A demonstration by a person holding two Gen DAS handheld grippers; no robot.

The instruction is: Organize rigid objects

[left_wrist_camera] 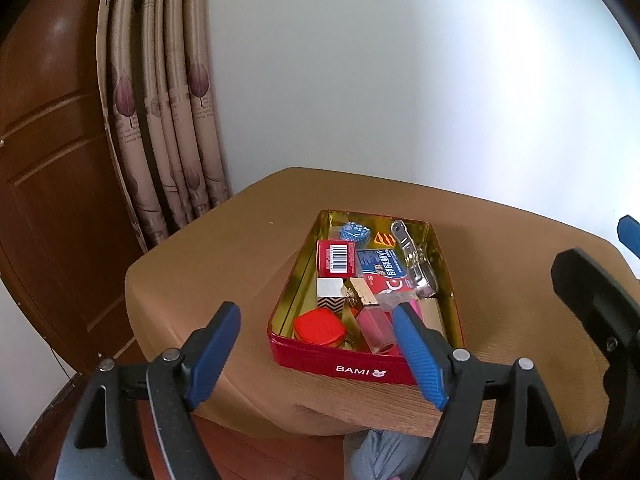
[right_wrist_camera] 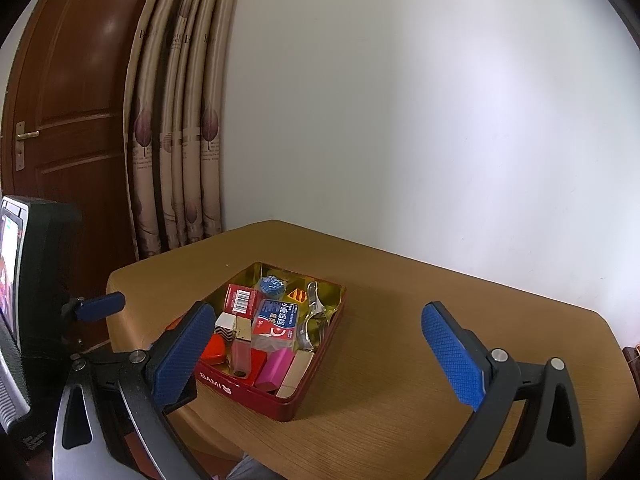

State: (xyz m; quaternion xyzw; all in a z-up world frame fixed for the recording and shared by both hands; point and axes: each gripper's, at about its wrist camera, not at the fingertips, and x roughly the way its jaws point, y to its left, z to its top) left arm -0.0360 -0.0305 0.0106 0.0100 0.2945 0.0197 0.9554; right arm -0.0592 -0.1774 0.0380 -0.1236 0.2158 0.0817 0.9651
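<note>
Left hand-held gripper (left_wrist_camera: 318, 352) agape, red tin (left_wrist_camera: 352, 366) just ahead

wooden table (right_wrist_camera: 400, 340) with rounded corners, set against a plain white wall (right_wrist_camera: 400, 120). beige curtain (right_wrist_camera: 176, 140) with purple leaf print, hanging in folds behind the far corner. dark brown panelled door (right_wrist_camera: 72, 100), brass handle (right_wrist_camera: 26, 135) at left.

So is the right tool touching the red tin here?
Apart. The right wrist view shows the right tool open and held above the table, its left finger only overlapping the red tin in the image, nothing between its fingers.
</note>
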